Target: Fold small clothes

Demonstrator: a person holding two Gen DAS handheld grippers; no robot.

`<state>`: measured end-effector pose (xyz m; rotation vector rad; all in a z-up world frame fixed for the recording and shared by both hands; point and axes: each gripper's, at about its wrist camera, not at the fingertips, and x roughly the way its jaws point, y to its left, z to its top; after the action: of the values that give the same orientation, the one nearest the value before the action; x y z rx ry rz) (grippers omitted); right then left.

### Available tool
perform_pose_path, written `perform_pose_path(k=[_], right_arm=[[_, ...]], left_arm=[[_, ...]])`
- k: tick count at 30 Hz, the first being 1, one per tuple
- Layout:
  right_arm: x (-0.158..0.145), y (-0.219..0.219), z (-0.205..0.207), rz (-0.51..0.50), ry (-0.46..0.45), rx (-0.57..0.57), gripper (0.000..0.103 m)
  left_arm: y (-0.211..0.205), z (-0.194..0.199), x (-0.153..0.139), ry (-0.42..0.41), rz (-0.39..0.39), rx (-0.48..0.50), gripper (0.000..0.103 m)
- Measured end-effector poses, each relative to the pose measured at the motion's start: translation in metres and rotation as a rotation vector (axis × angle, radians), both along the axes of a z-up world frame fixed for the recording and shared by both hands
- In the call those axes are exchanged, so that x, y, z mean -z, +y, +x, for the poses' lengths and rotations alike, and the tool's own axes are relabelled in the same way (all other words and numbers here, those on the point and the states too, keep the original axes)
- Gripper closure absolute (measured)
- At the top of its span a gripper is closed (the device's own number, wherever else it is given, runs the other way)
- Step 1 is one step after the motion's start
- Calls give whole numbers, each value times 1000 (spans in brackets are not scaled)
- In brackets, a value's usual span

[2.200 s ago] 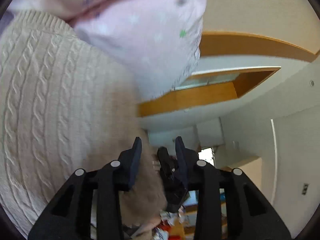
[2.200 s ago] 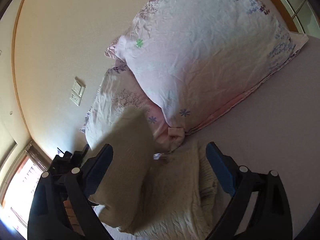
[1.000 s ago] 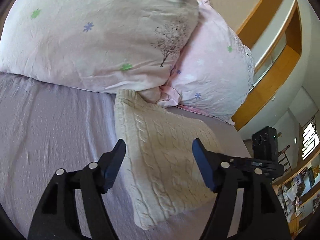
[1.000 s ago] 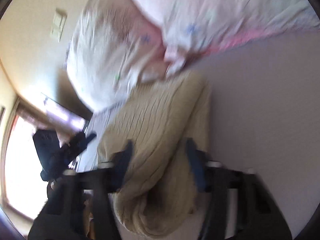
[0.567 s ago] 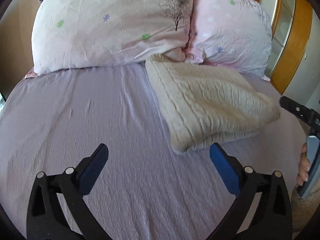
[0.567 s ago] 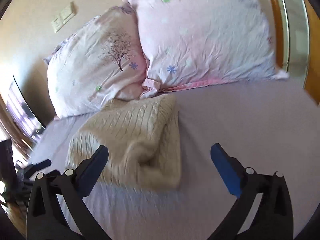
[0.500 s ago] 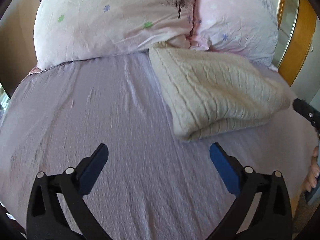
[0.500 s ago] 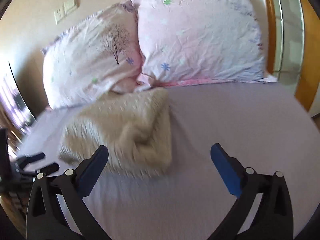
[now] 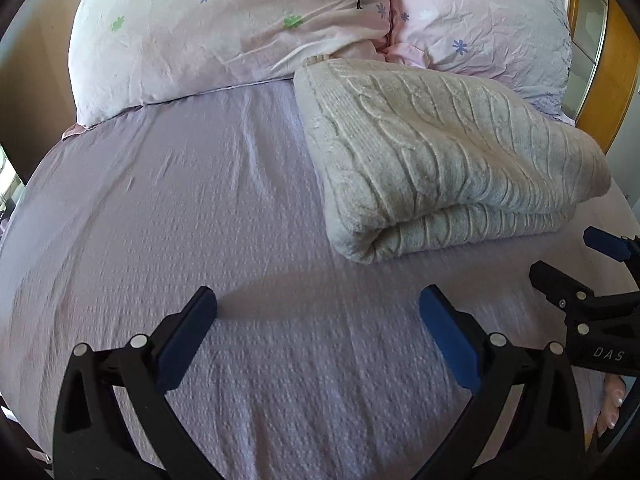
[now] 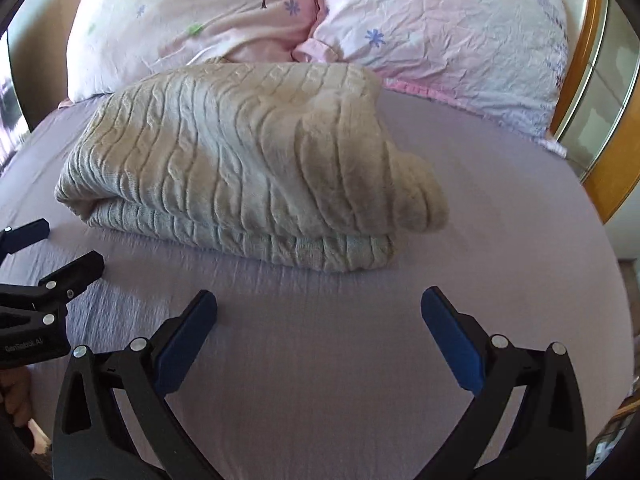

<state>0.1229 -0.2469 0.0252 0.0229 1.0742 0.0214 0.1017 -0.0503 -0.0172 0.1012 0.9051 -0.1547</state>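
Left gripper [image 9: 318, 320]: matte black plastic arms branching in a Y, triangular cut-outs in the frame, each finger faced with a flat blue pad [image 9: 448, 336]. Round silver screws sit in pairs along each arm. Right gripper [image 10: 319, 320], same build: black frame, blue pads, silver screw heads. Seen from the left wrist camera, its black body carries pale lettering, "DAS". Beneath it, bare fingertips [image 9: 612, 404] with light, glossy nails. The other gripper's body shows small pale lettering, too blurred to read.
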Motion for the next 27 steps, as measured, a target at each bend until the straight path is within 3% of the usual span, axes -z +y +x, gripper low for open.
perform_pose_path(k=[2, 27], right_arm=[[0, -7, -1, 41, -5, 21, 1], [2, -2, -5, 12, 1, 8, 1]], left_arm=[[0, 0, 0, -3, 1, 1, 2], [0, 0, 0, -1, -2, 12, 2]])
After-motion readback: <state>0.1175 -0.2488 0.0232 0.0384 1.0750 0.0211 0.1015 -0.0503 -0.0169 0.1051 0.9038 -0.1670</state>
